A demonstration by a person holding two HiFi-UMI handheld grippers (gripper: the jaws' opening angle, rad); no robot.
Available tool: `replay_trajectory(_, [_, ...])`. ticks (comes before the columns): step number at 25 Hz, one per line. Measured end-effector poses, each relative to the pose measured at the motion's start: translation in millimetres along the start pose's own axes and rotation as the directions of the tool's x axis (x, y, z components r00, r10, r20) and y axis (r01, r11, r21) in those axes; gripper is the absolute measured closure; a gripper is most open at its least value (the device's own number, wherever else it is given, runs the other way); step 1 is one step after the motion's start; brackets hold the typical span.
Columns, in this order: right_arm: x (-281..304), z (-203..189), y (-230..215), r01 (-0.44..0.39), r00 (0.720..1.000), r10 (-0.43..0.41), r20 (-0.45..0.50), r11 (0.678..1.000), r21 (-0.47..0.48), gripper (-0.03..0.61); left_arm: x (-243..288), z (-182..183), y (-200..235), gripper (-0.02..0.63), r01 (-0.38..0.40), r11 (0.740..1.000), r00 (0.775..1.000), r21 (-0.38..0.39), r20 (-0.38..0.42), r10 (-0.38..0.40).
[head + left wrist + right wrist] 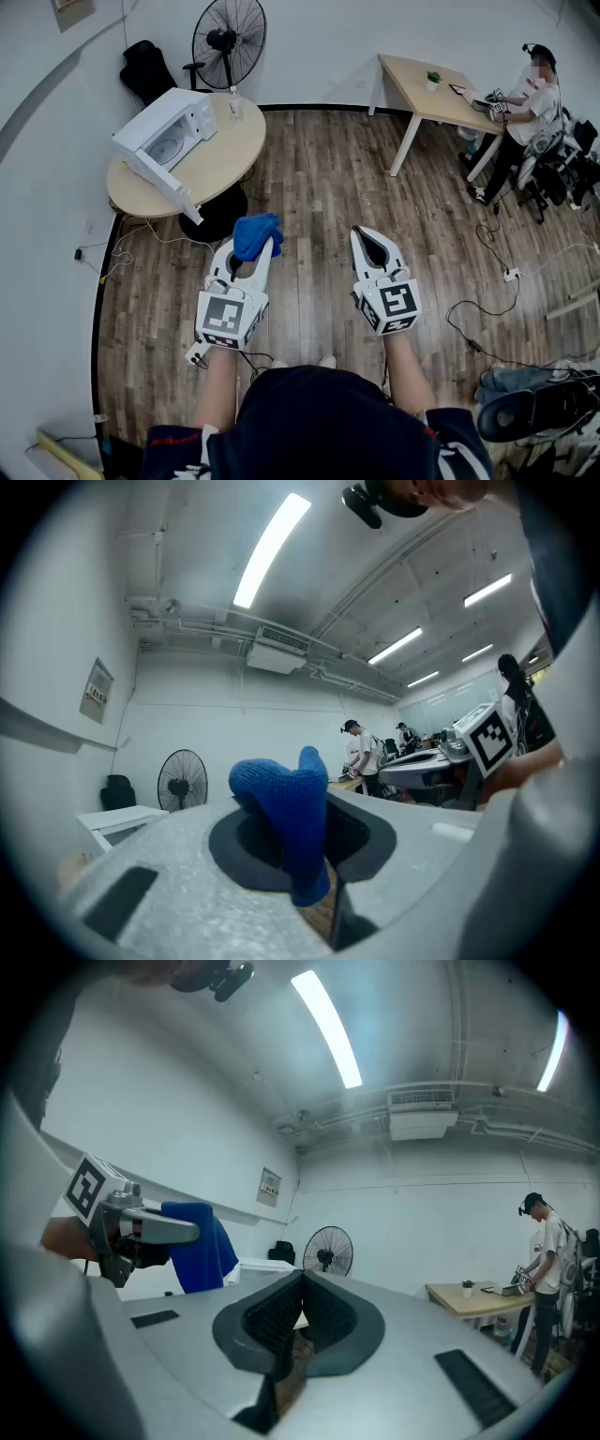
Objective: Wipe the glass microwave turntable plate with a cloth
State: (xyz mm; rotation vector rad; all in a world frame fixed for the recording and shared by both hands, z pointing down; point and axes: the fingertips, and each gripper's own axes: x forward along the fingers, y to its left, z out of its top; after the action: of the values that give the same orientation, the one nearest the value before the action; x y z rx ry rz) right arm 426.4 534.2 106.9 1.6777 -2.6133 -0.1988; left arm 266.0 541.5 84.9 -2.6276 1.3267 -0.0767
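A white microwave (167, 139) stands on a round wooden table (220, 159) at the far left, its door hanging open; the glass turntable plate (168, 148) shows inside it. My left gripper (259, 236) is shut on a blue cloth (255, 234), held level over the wood floor well short of the table. The blue cloth (286, 808) bunches up out of the jaws in the left gripper view. My right gripper (367, 238) is beside it, shut and empty, its ribbed pads (286, 1321) pressed together. In the right gripper view the blue cloth (202, 1246) and left gripper show at left.
A standing fan (228, 39) and a black chair (146, 70) are behind the round table. A wooden desk (433, 92) at the far right has a seated person (530, 103) at it. Cables (487, 309) trail over the floor at right and near the left wall.
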Motion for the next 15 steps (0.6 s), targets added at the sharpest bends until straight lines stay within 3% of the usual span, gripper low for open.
replay_trajectory(15, [-3, -12, -13, -0.044, 0.999, 0.044, -0.012, 0.999, 0.004, 0.568, 20, -6, -18, 0.558, -0.007, 1.0, 0.999, -0.009, -0.031, 0.007])
